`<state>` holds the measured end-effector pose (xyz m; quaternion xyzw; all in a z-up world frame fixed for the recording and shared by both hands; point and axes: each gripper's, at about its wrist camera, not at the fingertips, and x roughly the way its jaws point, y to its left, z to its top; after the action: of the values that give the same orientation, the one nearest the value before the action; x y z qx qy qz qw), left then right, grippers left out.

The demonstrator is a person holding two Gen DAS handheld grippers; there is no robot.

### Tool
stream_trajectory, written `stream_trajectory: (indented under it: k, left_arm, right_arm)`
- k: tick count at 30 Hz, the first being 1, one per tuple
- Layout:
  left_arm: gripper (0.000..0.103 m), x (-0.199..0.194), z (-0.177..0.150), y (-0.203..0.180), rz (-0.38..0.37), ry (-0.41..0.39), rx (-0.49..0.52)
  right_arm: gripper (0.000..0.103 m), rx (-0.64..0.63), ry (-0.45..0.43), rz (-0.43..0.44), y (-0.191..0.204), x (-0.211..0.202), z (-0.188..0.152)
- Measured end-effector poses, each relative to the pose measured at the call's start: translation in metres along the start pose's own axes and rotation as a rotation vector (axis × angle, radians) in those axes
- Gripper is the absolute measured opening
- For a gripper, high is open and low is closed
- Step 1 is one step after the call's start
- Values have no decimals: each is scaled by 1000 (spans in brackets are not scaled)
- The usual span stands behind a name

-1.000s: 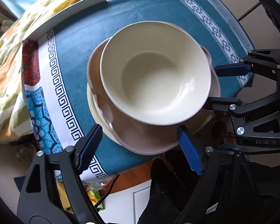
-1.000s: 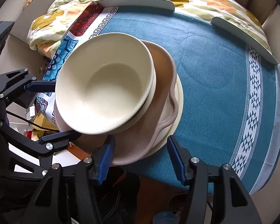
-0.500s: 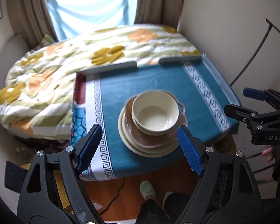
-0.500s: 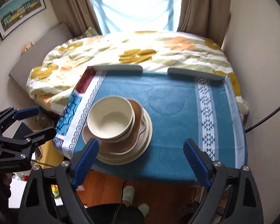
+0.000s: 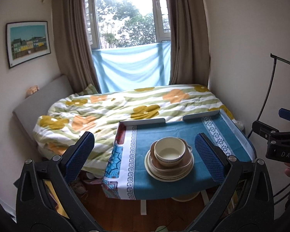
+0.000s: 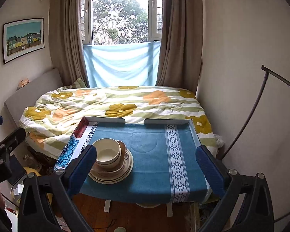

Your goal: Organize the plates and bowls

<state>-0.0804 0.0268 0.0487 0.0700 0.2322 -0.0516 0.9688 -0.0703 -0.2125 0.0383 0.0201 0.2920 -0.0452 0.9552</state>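
A cream bowl (image 5: 169,151) sits on a brown plate (image 5: 172,165), which sits on stacked cream plates (image 5: 169,175), on the blue cloth of the small table (image 5: 183,131). The stack shows in the right wrist view too: bowl (image 6: 107,151), cream plates (image 6: 114,176). My left gripper (image 5: 145,158) is open and empty, held back from the table's near edge. My right gripper (image 6: 147,166) is open and empty, also back from the table. The right gripper shows at the right edge of the left wrist view (image 5: 280,137).
A bed with a flowered quilt (image 5: 116,110) lies behind the table under a window (image 5: 125,15) with curtains. A wall (image 6: 251,77) and a curved black rod (image 6: 257,104) stand to the right. Clutter lies on the wooden floor (image 6: 135,214) at the left.
Both grippers have pulled far back and up from the stack, which now looks small on the table. The view now takes in the whole room. The stack has not moved.
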Motion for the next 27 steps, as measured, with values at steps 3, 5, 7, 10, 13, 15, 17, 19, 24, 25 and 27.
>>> stream_trajectory:
  k: [3, 5, 7, 10, 13, 15, 17, 19, 24, 25, 27]
  left_arm:
    - [103, -16, -9, -2, -8, -7, -18]
    - [103, -24, -13, -4, -22, -17, -34]
    - [103, -29, -15, -6, -31, -20, -46]
    - [103, -37, -15, -9, -42, -26, -52]
    - [103, -41, -15, -12, -40, -35, -51]
    - [103, -42, -15, -12, -39, -37, -51]
    - [103, -44, -13, -12, -41, -41, -52]
    - [103, -46, -13, -12, -41, -47, -53]
    - [103, -46, -13, -12, -40, -45, -54]
    - [103, -46, -13, -11, -41, -43, -56]
    - [103, -45, -13, -10, -42, -41, -61]
  right_arm:
    - [102, -2, -24, -5, -2, -16, -9]
    - [102, -6, -40, -8, -3, -25, -13]
    - [102, -3, -50, -8, -4, -31, -15]
    - [102, -3, -64, -17, -5, -38, -14]
    - [102, 3, -74, -24, -5, -45, -16]
    - [102, 7, -77, -26, -5, -48, -16]
    - [102, 14, -81, -26, -6, -50, -16]
    - [102, 20, -80, -24, -6, -51, -17]
    - [102, 21, -81, -27, -6, -52, -18]
    - [102, 21, -82, -26, -6, -52, -18]
    - [102, 22, -85, -25, -6, -53, -17]
